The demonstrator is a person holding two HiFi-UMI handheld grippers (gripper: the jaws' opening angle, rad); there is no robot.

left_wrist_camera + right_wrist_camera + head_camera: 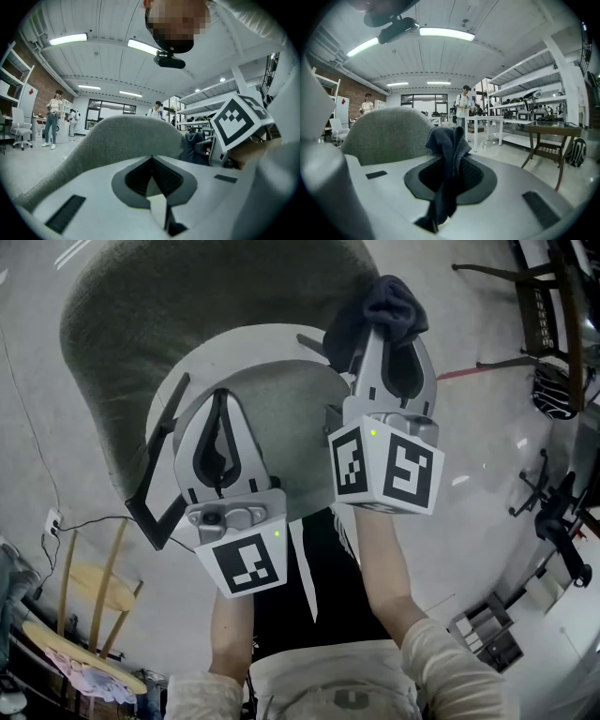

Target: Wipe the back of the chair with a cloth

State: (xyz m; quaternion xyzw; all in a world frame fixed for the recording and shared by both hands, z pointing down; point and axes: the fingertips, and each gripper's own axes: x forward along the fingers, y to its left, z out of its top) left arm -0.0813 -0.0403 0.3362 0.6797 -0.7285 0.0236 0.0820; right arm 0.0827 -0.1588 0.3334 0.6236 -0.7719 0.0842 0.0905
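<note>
Forearms (389,568): rise from the bottom edge of the head view, one behind each marker cube.
Chair back (131,324): grey upholstery filling the upper left of the head view. In both gripper views it stands upright ahead, its rounded top edge running left to right.
Left gripper (221,397): centre-left, lower in the frame than its partner. Jaws pressed together tip to tip, with nothing between them in the left gripper view.
Right gripper (377,338): centre-right, reaching further up the frame. Jaws clamped on the cloth.
Cloth (392,298): dark and bunched above the jaw tips. In the right gripper view a tail hangs down between the jaws.
Wooden chair (553,296): dark frame at the upper right, well apart from the work.
Key relation: the grey surface lies ahead and to the left of the cloth. In the right gripper view the cloth overlaps the right side of the chair back. Contact cannot be confirmed from any view.
Nearer hand: the right one, judged by its reach.
Judgement: wiping looks ready to begin. The coming stroke would likely carry the cloth leftward along the long axis of the chair back, with the left gripper idle.
</note>
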